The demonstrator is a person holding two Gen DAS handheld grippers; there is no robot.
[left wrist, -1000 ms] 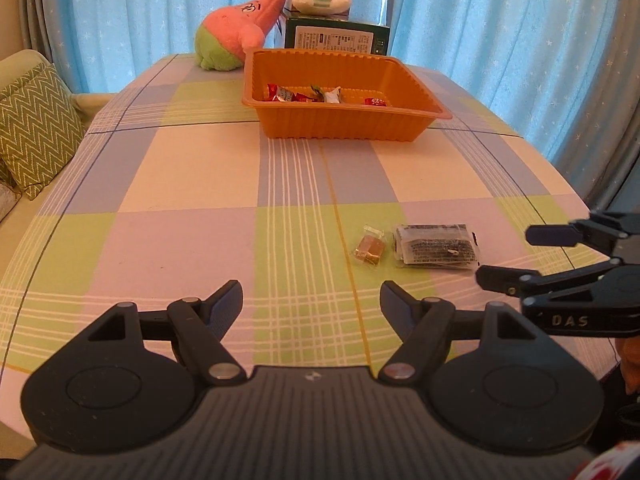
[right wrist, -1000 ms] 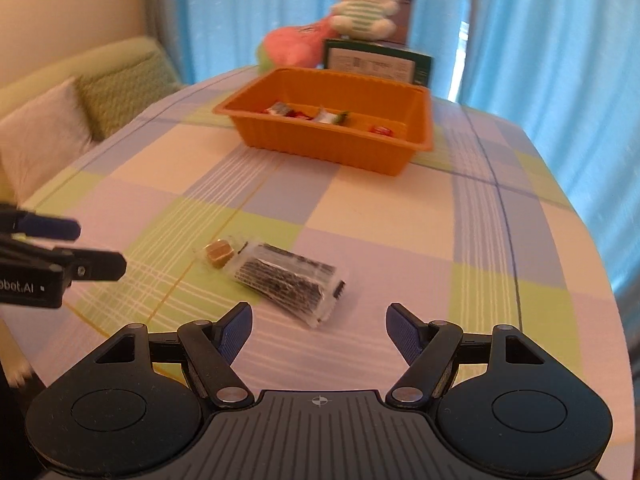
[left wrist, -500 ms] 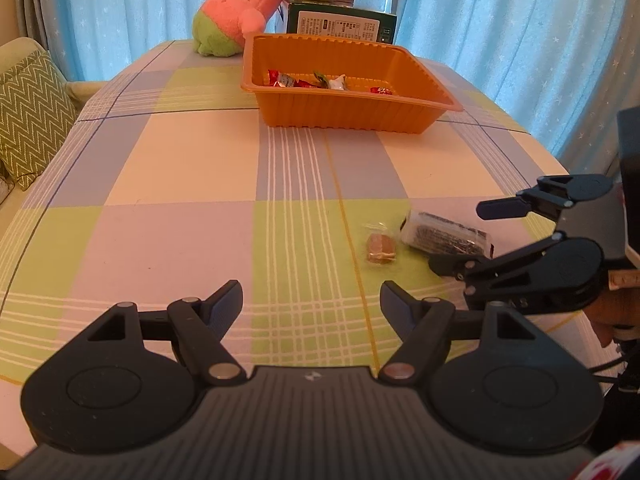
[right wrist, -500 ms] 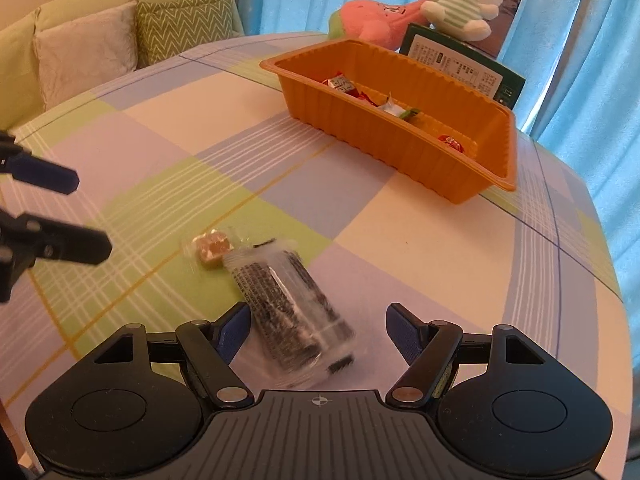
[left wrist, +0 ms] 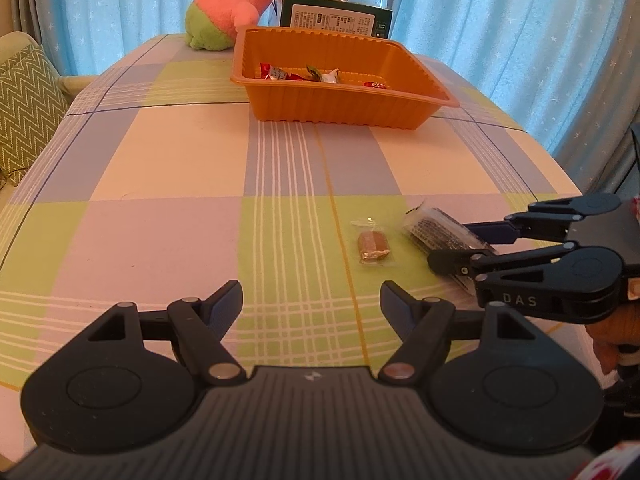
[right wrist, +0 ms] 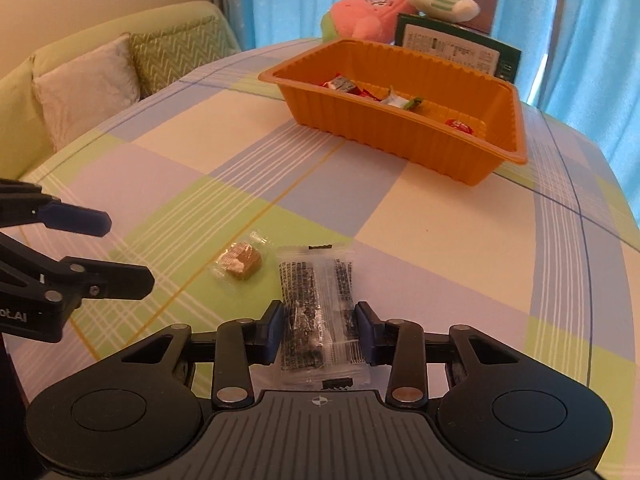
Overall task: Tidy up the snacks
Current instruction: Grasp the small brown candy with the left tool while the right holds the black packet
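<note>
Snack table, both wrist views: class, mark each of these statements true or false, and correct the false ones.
1. The right gripper has its jaws on either side of the dark clear-wrapped snack packet. True.
2. The left gripper holds the small brown candy. False: its jaws are open and empty, and the candy lies on the tablecloth ahead of them.
3. The orange tray already holds several wrapped sweets. True.
4. The brown candy lies inside the orange tray. False: it lies on the tablecloth, beside the snack packet.
5. A pink and green plush toy sits behind the tray. True.
</note>
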